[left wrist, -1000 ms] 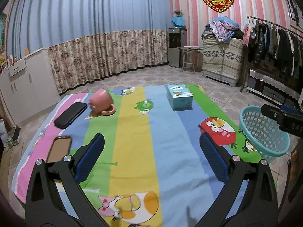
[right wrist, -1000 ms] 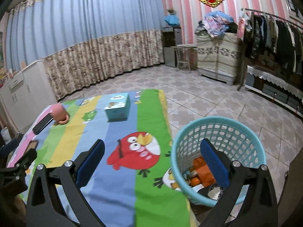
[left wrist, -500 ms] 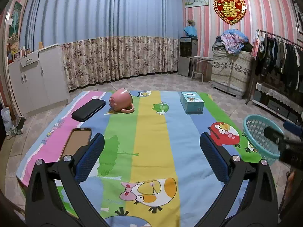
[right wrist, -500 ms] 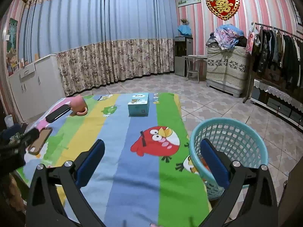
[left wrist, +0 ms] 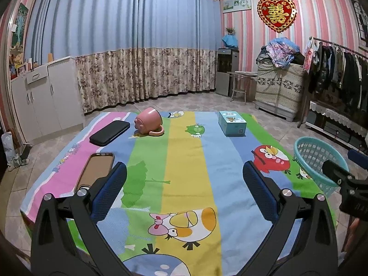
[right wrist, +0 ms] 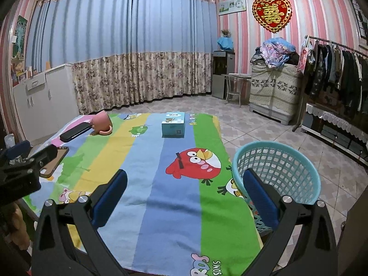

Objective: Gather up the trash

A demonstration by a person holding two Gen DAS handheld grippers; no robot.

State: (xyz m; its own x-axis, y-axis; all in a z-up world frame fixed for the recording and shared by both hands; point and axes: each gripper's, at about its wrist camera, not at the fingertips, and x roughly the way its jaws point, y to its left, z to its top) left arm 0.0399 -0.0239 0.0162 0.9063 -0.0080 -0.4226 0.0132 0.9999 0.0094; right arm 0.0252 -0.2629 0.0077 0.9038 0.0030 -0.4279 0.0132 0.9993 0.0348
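Both tools, left point(left wrist: 184, 191) and right point(right wrist: 184, 191), gape wide and empty above the counter point(left wrist: 186, 161). No loose trash shows there; the basket point(right wrist: 276, 172) stands beside it, contents unseen. Collection appears finished.

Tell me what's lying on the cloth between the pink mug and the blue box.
Nothing stands there: between the pink mug and blue box is bare cloth with a printed green pig, clearest in the left wrist view.

A lived-in room of a home: long curtains point(left wrist: 128, 53) fill the back, a rack of hanging clothes point(left wrist: 340, 69) stands at right, a cabinet point(left wrist: 43, 101) at left, tiled floor point(right wrist: 264, 128) throughout.
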